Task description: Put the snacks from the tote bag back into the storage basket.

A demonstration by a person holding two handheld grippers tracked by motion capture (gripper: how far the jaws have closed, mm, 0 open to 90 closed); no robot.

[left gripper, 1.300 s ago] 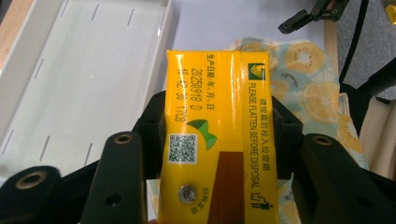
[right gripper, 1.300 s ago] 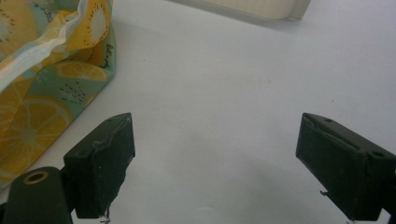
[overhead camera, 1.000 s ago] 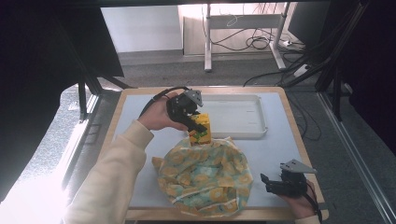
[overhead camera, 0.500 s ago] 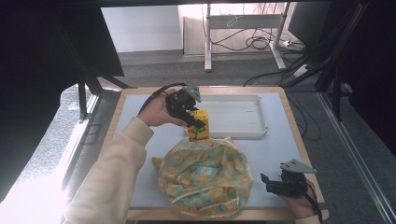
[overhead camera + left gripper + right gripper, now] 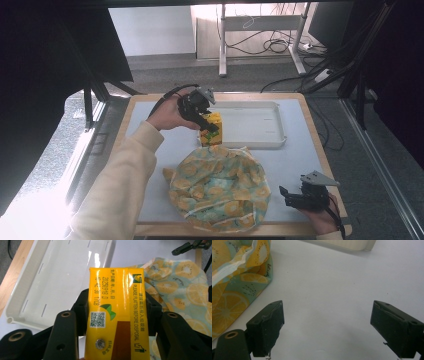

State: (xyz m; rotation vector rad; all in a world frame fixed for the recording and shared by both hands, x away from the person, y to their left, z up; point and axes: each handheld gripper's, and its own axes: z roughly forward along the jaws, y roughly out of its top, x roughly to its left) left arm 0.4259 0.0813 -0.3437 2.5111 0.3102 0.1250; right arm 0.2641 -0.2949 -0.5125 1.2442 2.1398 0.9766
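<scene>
**Carton Transfer to Tray**

High view: left gripper (image 5: 206, 121) clamps the yellow drink carton (image 5: 212, 131) between fruit-print bag (image 5: 220, 187) and white tray (image 5: 260, 125). Carry it level over the rim.

Left gripper view: carton reads "PLEASE FLATTEN BEFORE DISPOSAL", with QR code.

Right gripper view: right gripper (image 5: 327, 328) jaws wide, empty, bag beside.

Carried a little toward the far left of the tabletop (image 5: 150, 210) since a second ago: yellow juice carton (image 5: 212, 129), clamped in the left tongs (image 5: 204, 121). Now raised off the fruit-print bag (image 5: 220, 189), just above its far edge, beside the near left corner of the white tray (image 5: 260, 142).
</scene>
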